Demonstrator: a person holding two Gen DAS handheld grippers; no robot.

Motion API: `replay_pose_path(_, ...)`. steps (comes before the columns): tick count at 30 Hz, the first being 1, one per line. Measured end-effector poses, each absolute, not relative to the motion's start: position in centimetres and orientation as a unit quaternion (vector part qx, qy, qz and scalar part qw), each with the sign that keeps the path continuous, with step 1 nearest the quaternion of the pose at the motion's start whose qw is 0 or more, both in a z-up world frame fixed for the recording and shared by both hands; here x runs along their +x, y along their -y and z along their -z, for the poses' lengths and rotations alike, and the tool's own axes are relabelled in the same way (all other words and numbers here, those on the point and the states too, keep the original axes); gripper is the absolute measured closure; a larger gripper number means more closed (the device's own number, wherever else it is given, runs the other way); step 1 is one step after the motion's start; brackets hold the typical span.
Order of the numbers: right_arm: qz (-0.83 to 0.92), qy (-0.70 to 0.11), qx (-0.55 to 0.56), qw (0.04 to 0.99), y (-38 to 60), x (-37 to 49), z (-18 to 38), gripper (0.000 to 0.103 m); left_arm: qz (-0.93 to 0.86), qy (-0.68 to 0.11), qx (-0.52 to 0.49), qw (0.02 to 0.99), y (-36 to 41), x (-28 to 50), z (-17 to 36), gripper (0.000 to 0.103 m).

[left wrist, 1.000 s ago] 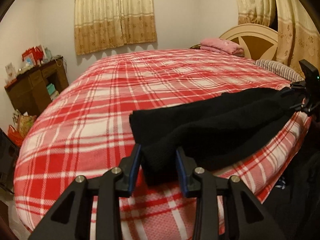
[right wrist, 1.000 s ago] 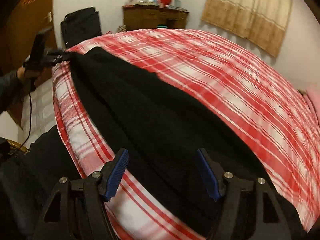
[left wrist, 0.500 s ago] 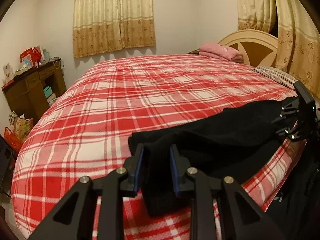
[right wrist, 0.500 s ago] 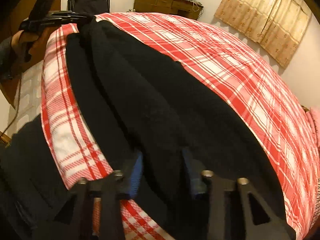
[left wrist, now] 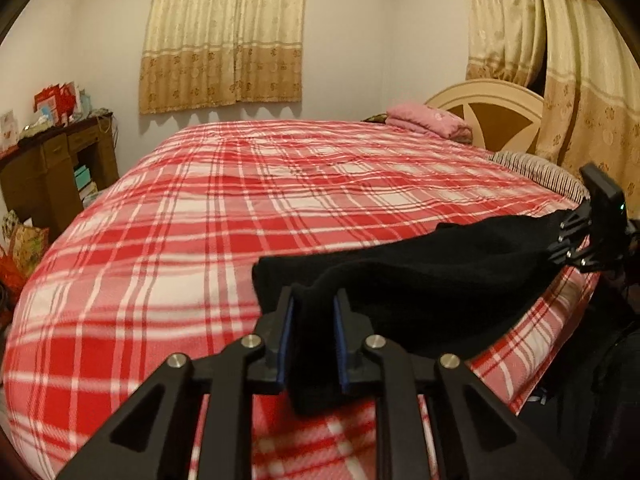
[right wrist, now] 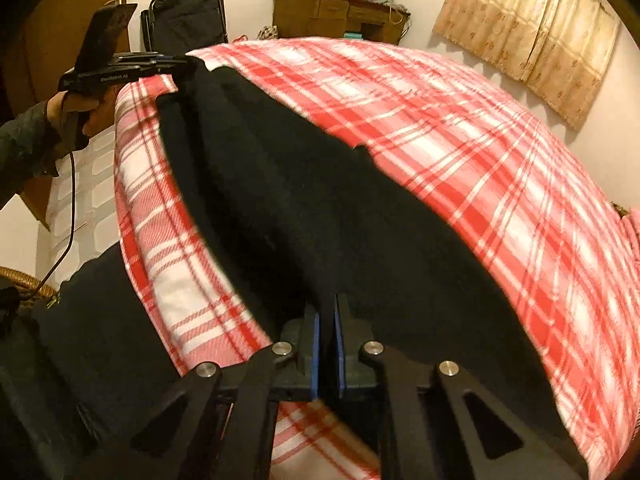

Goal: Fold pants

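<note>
**Both grippers pinching the black pants at opposite ends**

Left gripper (left wrist: pixel 314 340) of mine is closing on one end of the black pants (left wrist: pixel 420 280), and its blue pads (left wrist: pixel 285 344) already press a thick fold of the fabric between them. My right gripper (right wrist: pixel 327 350) has its jaws drawn almost together, with only a thin layer of the same pants (right wrist: pixel 320 208) clamped in the narrow slot between the pads.

From the left wrist view, the pants stretch from my left gripper away to the right, where my other gripper (left wrist: pixel 576 240) holds the far end at the right edge of the bed. From the right wrist view, they run from near me to the far left, where my left hand (right wrist: pixel 76 112) grips the handle of the left gripper (right wrist: pixel 188 66) at the bed's corner. The garment lies lengthwise along the near edge of the red and white plaid blanket (left wrist: pixel 208 220), bunched into long soft ridges.

Farther off, a folded pink cloth (left wrist: pixel 428 118) sits by the cream headboard (left wrist: pixel 492 108). A brown wooden desk (left wrist: pixel 48 172) with clutter on top stands against the wall on the left, and beige curtains (left wrist: pixel 224 36) hang behind the bed.
</note>
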State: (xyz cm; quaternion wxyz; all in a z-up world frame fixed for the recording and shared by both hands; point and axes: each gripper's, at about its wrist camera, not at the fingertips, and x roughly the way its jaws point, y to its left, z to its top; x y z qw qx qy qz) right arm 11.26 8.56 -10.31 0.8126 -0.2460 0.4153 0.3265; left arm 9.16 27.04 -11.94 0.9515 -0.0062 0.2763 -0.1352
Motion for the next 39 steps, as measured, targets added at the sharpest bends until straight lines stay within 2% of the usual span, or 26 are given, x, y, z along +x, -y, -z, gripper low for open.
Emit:
replay_pose_path(5, -0.340, -0.433, -0.213, 0.807, -8.3, 11.0, 11.1, 0.097, 0.136, -0.269, -0.021, 0.953, -27.3, 8.0, 12.2, 0.085)
replay_pose_path(9, -0.337, -0.423, -0.226, 0.810, -8.4, 10.7, 10.5, 0.097, 0.136, -0.263, -0.020, 0.955, -27.4, 7.5, 12.5, 0.085)
replay_pose_path(13, -0.326, -0.445, -0.261, 0.793, -8.8, 11.5, 13.2, 0.094, 0.127, -0.285, -0.025, 0.950, -28.0, 7.8, 14.1, 0.084)
replay_pose_path(15, -0.330, -0.444, -0.257, 0.793, -8.5, 11.4, 13.0, 0.074, 0.116, -0.289, -0.018, 0.950, -28.3, 7.2, 14.0, 0.076)
replay_pose_path(16, -0.332, -0.451, -0.257, 0.788, -8.3, 11.3, 12.8, 0.045, 0.112, -0.291, -0.013, 0.950, -28.6, 6.8, 13.9, 0.076)
replay_pose_path(17, -0.333, -0.459, -0.258, 0.782, -8.0, 11.3, 12.7, 0.036, 0.108, -0.292, -0.011, 0.950, -28.9, 6.4, 13.8, 0.076)
replay_pose_path(22, -0.353, -0.466, -0.238, 0.776, -6.1, 11.0, 11.1, 0.036, 0.051, -0.297, -0.026, 0.953, -32.1, 4.9, 13.5, 0.076)
replay_pose_path(25, -0.368, -0.459, -0.185, 0.787, -5.0, 11.6, 9.3, 0.036, 0.028, -0.267, -0.041, 0.962, -32.6, 4.2, 12.3, 0.075)
replay_pose_path(31, -0.358, -0.449, -0.092, 0.813, -5.7, 16.2, 6.9, 0.037, 0.067, -0.241, -0.012, 0.968, -27.4, 6.1, 9.8, 0.069)
replay_pose_path(33, -0.355, -0.455, -0.065, 0.814, -6.5, 18.3, 6.7, 0.039, 0.083, -0.246, -0.007, 0.966, -25.6, 7.4, 9.9, 0.057)
replay_pose_path(35, -0.350, -0.464, -0.031, 0.813, -7.2, 20.9, 6.8, 0.047, 0.094, -0.252, 0.002, 0.963, -24.0, 8.6, 10.4, 0.056)
replay_pose_path(39, -0.338, -0.504, 0.041, 0.794, -6.1, 27.2, 8.8, 0.047, 0.083, -0.277, 0.010, 0.957, -22.9, 10.6, 11.9, 0.056)
